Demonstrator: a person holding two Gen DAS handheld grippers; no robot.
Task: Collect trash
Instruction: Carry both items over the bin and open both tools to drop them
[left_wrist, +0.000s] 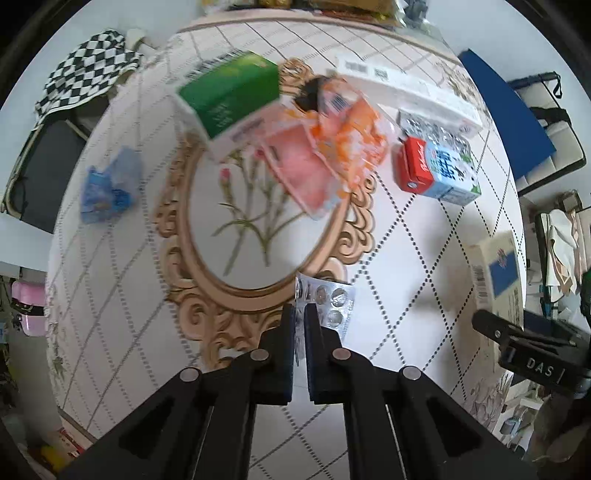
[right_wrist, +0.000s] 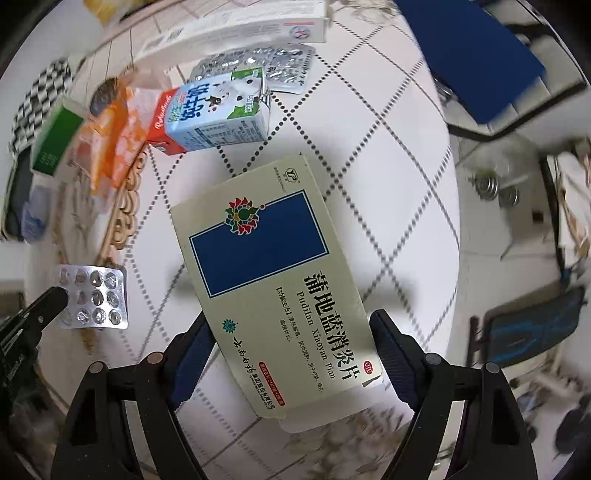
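Above the round table (left_wrist: 122, 295), with its white diamond-pattern cloth, both grippers are loaded and lifted. The right gripper (right_wrist: 291, 363) has its jaws spread wide and pressed against the two long edges of a cream-and-blue medicine box (right_wrist: 269, 280); the box's long axis runs along the fingers, its far end pointing toward the milk carton (right_wrist: 218, 114). The left gripper (left_wrist: 300, 314) is closed on one edge of a foil blister sheet (left_wrist: 330, 301), which hangs clear of the cloth, edge-on between the pads. Judged progress: two items in hand, none shown binned. Remaining on the table: green box (left_wrist: 229, 99), orange wrappers (left_wrist: 343, 136), milk carton, a second blister sheet (right_wrist: 273, 64), blue wrapper (left_wrist: 107, 192).
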